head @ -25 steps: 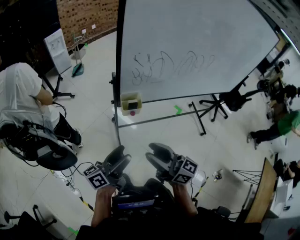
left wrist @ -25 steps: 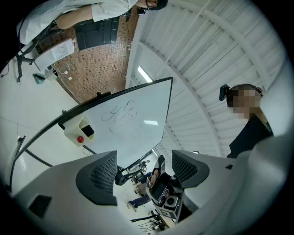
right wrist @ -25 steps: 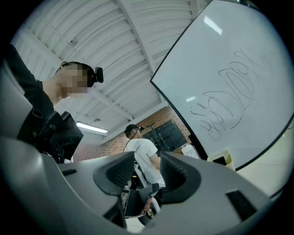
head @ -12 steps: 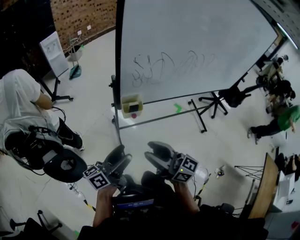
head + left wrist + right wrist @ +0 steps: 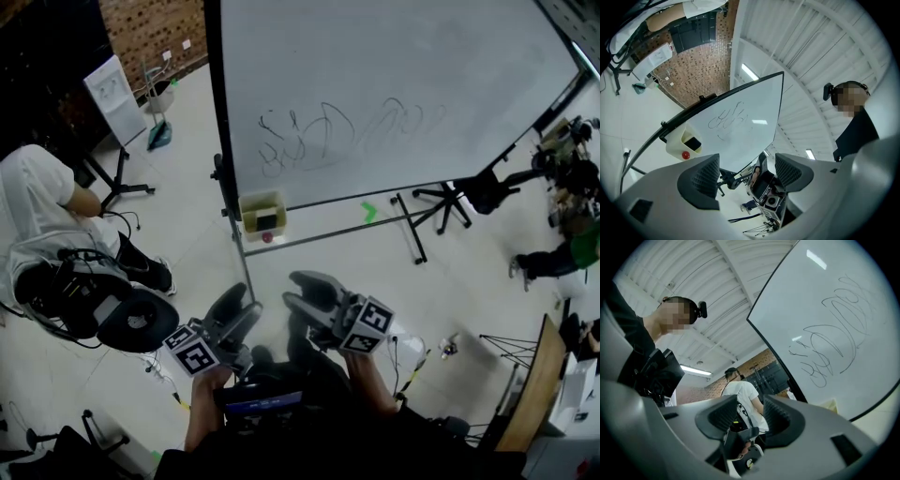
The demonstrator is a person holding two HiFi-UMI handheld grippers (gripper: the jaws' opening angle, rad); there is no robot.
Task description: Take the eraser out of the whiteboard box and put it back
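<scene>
The eraser [image 5: 266, 222] shows only as a small dark block partly sunk in the cream whiteboard box [image 5: 247, 214]. Left gripper [image 5: 236, 305] and right gripper [image 5: 302, 289] hold nothing, jaws apart.

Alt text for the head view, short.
Looking down, a person holds the left gripper and right gripper side by side, both open and empty, facing a scribbled whiteboard. A cream box at its lower left corner holds a dark eraser; a seated person in white is at left.
</scene>
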